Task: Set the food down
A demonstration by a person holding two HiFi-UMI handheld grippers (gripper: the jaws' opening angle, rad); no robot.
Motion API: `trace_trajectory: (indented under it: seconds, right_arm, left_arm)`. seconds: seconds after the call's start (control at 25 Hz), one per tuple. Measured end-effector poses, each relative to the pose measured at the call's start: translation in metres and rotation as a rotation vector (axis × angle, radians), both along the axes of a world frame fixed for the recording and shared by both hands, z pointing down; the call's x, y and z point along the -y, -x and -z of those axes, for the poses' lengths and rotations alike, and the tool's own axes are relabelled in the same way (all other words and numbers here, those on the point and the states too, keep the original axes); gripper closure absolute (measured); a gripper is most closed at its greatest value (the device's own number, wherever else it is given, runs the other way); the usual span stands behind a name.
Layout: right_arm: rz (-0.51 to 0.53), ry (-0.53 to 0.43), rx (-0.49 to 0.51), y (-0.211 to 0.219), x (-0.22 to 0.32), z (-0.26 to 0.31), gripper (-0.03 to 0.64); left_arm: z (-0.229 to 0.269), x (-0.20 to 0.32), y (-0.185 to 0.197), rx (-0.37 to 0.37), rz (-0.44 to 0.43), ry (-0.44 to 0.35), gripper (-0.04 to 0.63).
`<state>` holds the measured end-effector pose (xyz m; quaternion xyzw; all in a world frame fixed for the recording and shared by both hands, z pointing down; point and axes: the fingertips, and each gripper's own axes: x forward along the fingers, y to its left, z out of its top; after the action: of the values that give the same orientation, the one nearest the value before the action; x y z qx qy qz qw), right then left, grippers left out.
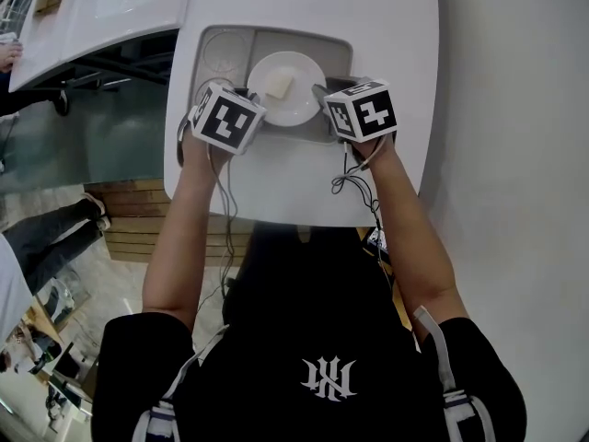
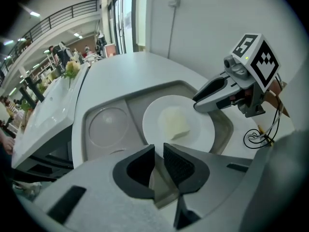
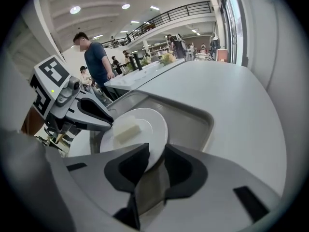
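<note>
counter (image 1: 304, 7): white, bears grey tray (image 1: 221, 40)
plate (image 1: 306, 101): in tray, holds food (image 1: 279, 85)
left claw (image 2: 159, 149): pinches plate rim
right claw (image 3: 157, 151): spread, plate rim between

— Any way in to that tray (image 1: 213, 37)?
— From the far side: the white table (image 1: 368, 17) beyond it lies bare. The near sides are blocked. The left gripper (image 2: 159, 162) is clamped on the plate (image 1: 306, 101) at its left rim, and the right gripper (image 3: 155, 166) has its jaws apart around the right rim.
— And inside?
— The round recess (image 2: 106, 124) left of the plate is free.
</note>
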<state>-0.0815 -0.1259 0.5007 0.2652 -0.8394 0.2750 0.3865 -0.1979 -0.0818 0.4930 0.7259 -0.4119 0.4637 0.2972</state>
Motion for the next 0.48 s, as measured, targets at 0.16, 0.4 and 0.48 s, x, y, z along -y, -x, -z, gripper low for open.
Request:
trace_trajectory:
  seconds: [0.16,0.4,0.48]
  right_arm:
    - [-0.023,-0.105,0.069,-0.005,0.013,0.009,0.529]
    - [-0.169,-0.221,0.436,-0.045,-0.026,0.079,0.605]
    - [-0.121,-0.226,0.544,-0.049,-0.056,0.11,0.612]
  left_arm:
    - [0.003,0.002,0.004,0.032,0.012,-0.101,0.548]
    - [0.077,-0.053,0.016,-0.492,0.223,-0.463,0.555]
    - [0.107,-0.081,0.005,-0.719,0.203,-0.528,0.586]
